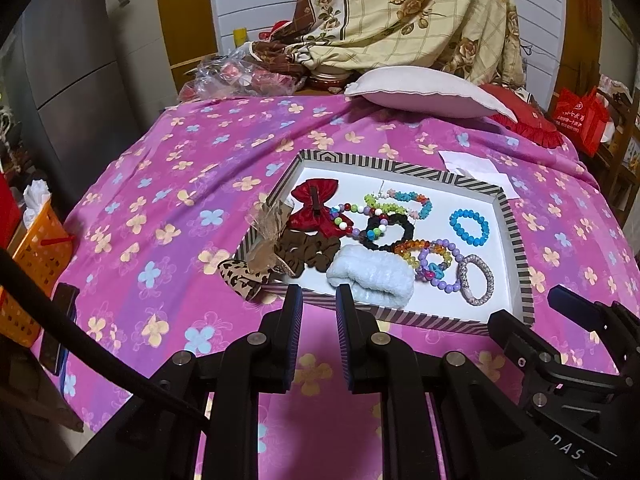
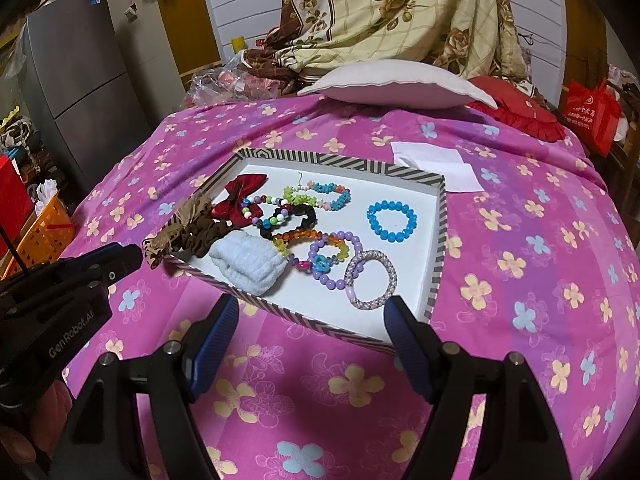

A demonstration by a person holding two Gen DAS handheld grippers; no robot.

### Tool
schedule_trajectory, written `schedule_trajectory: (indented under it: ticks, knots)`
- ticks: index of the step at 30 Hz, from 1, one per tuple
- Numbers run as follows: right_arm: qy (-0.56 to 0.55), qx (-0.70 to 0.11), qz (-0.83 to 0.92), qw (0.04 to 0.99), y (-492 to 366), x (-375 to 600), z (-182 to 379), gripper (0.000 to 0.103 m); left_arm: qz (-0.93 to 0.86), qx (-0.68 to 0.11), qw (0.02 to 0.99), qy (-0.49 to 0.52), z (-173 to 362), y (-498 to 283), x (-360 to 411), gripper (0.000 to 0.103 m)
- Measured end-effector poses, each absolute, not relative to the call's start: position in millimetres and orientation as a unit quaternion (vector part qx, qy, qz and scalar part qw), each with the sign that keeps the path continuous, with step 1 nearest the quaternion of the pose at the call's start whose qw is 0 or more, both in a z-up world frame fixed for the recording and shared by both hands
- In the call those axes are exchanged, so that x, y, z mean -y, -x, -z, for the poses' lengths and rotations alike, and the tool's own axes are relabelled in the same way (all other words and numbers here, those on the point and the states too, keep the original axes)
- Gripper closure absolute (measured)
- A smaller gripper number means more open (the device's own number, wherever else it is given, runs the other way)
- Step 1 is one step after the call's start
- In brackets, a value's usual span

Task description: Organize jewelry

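Both grippers are hovering empty low in frame: left gripper point(image 1: 318, 300) narrowly parted, right gripper point(image 2: 312, 320) wide apart. Jewelry is crowding the striped tray point(image 2: 438, 240) mid-frame (overlapping bracelets point(image 2: 296, 240) risk snagging together).

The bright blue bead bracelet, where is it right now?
The blue bead bracelet lies alone on the white floor of the striped tray, toward its far right side, apart from the tangle of other bracelets; the right gripper hangs open before the tray's near edge.
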State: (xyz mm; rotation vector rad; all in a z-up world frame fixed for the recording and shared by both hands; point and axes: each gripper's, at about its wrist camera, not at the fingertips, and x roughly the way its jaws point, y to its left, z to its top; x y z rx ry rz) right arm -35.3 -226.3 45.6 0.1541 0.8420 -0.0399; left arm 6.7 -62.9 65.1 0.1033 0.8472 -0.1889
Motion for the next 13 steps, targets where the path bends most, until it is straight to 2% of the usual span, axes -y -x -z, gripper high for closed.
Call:
schedule_trajectory:
  ticks: [8,13]
  knots:
    - [-0.076,-0.409,0.015,0.909,31,230,-43,0.025,0.100,-0.409,0.906,-0.046,-63,-10,64,0.065]
    - [-0.079,-0.407,0.061,0.908,33,272,-34,0.024,0.092,-0.422,0.901,-0.039,-56,-21,51,0.064]
